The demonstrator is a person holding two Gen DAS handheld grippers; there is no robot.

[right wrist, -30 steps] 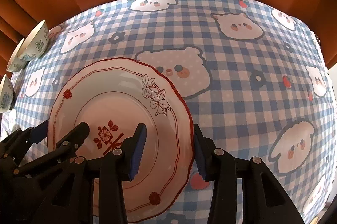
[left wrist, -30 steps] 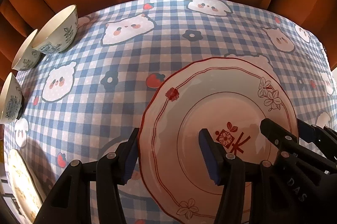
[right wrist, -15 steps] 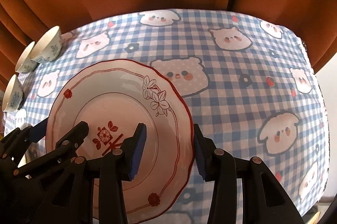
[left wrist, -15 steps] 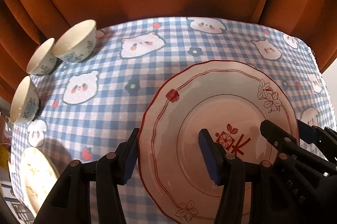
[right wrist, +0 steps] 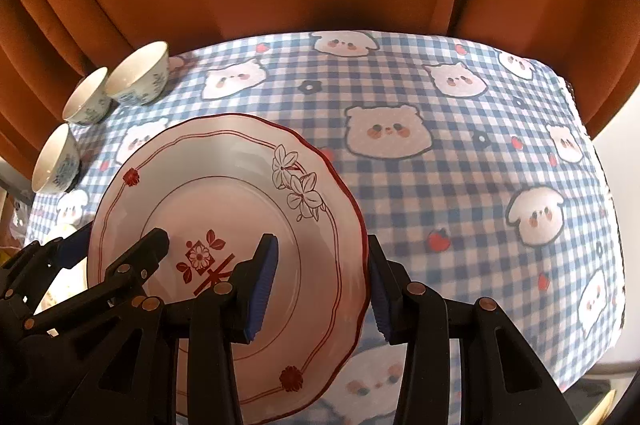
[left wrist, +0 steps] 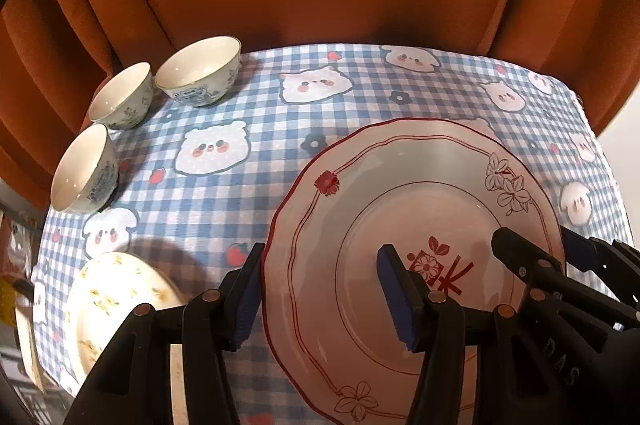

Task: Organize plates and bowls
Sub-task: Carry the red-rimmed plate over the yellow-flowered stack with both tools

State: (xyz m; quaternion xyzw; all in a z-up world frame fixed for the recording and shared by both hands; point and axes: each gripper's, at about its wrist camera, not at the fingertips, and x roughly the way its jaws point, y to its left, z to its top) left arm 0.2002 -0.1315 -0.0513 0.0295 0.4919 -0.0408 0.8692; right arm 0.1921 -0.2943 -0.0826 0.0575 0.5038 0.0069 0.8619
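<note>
Gingham tabletop (left wrist: 256,209), rust curtain behind. Count: three bowls (left wrist: 199,71) at far left — insides bare; two plates. Red-rimmed plate (left wrist: 400,193) held above the cloth, left claw (left wrist: 322,301) and right claw (right wrist: 320,285) each clamped on its rim; yellow-flowered plate (left wrist: 116,301) lies below-left.

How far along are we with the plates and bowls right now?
Done: nothing looks stacked yet. In hand: the red-rimmed plate, held above the tablecloth by the left claw and right claw on opposite rims. Left: the yellow-flowered plate and three bowls sit separately.
</note>
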